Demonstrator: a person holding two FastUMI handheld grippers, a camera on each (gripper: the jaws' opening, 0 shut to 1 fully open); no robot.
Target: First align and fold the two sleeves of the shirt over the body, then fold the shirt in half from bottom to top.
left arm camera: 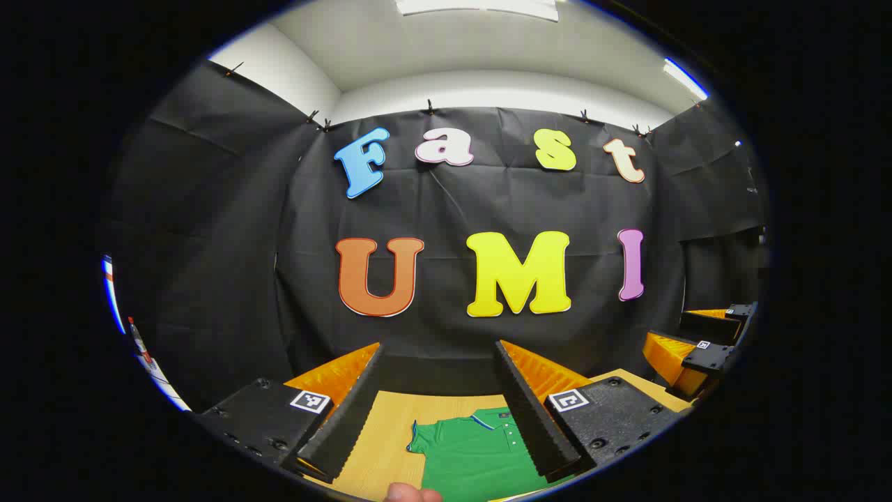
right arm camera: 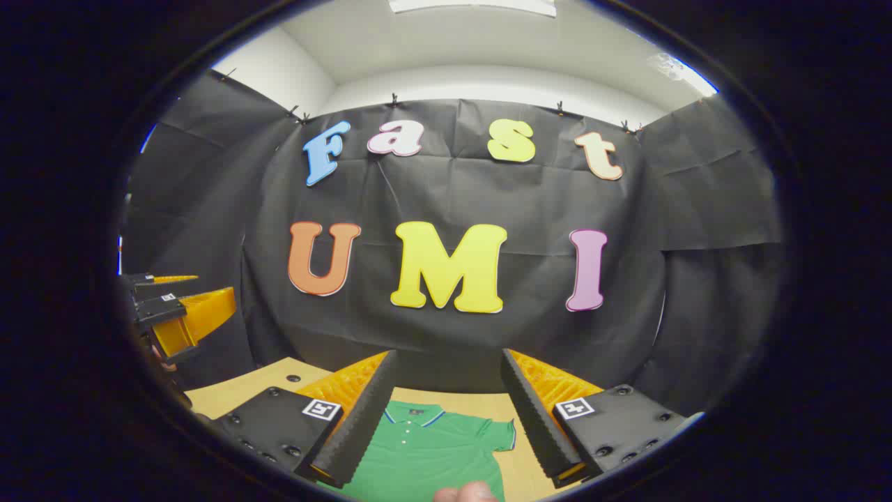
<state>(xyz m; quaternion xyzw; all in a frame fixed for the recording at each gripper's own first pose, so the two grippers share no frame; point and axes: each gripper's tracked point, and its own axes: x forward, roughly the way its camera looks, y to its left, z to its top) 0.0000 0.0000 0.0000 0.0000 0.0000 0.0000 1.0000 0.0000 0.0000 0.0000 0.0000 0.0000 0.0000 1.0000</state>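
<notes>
A green polo shirt (left arm camera: pixel 474 453) with a blue-trimmed collar lies flat on the wooden table (left arm camera: pixel 390 432), collar toward the far wall. My left gripper (left arm camera: pixel 439 404) hovers open above it, one short sleeve showing between its fingers. In the right gripper view the same shirt (right arm camera: pixel 432 453) lies below my right gripper (right arm camera: pixel 442 411), which is also open and empty, with the other sleeve and the collar between its fingers. The right gripper (left arm camera: pixel 704 355) shows at the far right of the left gripper view; the left gripper (right arm camera: pixel 174 314) shows at the far left of the right gripper view.
The wooden table (right arm camera: pixel 237 394) ends near the black cloth wall behind the shirt. A fingertip (left arm camera: pixel 411 493) shows at the bottom edge of the left gripper view, and another fingertip (right arm camera: pixel 467 492) at the bottom of the right gripper view.
</notes>
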